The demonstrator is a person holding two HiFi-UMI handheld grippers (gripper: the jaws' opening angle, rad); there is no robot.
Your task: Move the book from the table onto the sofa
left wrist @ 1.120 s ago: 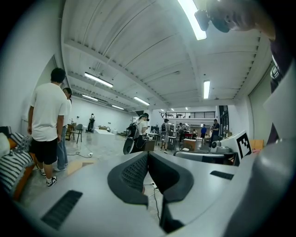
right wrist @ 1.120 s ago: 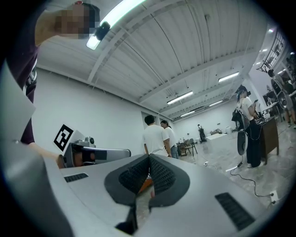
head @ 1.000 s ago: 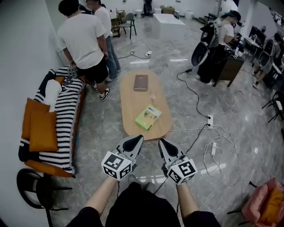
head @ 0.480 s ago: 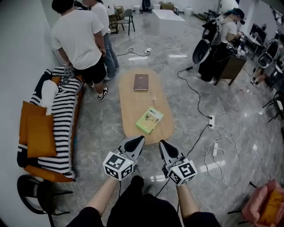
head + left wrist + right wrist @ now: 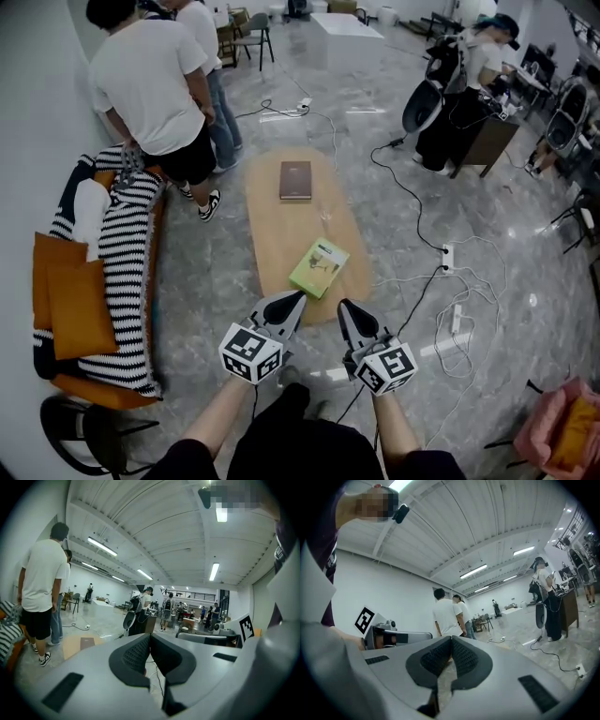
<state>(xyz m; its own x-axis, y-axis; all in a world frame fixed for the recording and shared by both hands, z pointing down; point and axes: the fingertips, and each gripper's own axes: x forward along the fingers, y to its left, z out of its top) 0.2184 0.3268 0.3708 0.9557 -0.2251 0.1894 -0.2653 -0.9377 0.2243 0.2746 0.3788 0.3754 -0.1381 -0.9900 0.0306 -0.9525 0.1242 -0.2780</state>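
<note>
Approach. Left gripper (image 5: 296, 296) and right gripper (image 5: 343, 305): fingers together, empty, short of the bench (image 5: 272, 220). Green book (image 5: 319, 267) lies flat at its near end, brown book (image 5: 295, 179) beyond. Best to open the fingers early, pinch the book's near edge, then swing left to the sofa (image 5: 127, 253).

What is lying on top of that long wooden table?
The table holds a green book near this end and a brown book at the far end. A small pale thing between them is too small to identify. Anything beneath the books is covered.
</note>
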